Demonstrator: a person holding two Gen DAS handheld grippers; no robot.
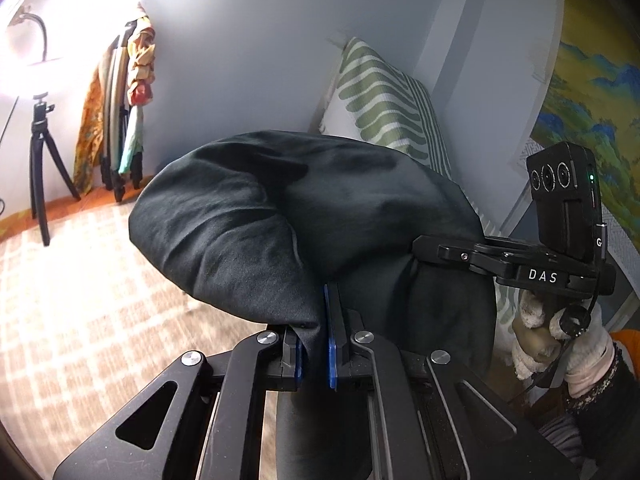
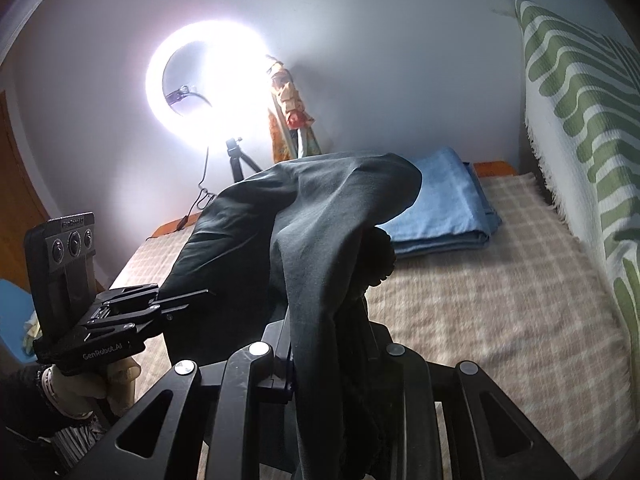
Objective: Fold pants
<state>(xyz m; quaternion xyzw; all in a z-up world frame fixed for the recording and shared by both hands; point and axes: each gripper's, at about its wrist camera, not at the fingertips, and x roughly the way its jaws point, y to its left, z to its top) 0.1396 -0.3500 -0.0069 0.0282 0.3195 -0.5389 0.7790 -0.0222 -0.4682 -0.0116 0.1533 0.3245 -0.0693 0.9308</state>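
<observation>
Item: dark pants (image 1: 288, 216), one pair, lifted clear of the checked bed cover (image 2: 480, 300) and draped in a hump over both grippers.

Left gripper (image 1: 316, 344): fingers (image 1: 331, 354) nearly closed, blue pads pinching a thin fold of the pants; cloth billows above them and hangs below them.

Right gripper (image 2: 320, 344): fingers narrowly parted, clamped on a thicker bunch of the pants, with a gathered waistband edge (image 2: 376, 252) showing just above the grip. Fabric covers the fingertips, so the pads themselves are hidden.

Each gripper appears in the other's view, beside the pants and held by a hand in a pale glove (image 1: 560, 336).

Surroundings, relative to the pants: folded blue blanket (image 2: 440, 208) on the bed behind them; green-and-white patterned cushion (image 2: 580, 112) upright to their right; lit ring light (image 2: 204, 80) on a small tripod (image 2: 240, 160) behind them, by the wall.
</observation>
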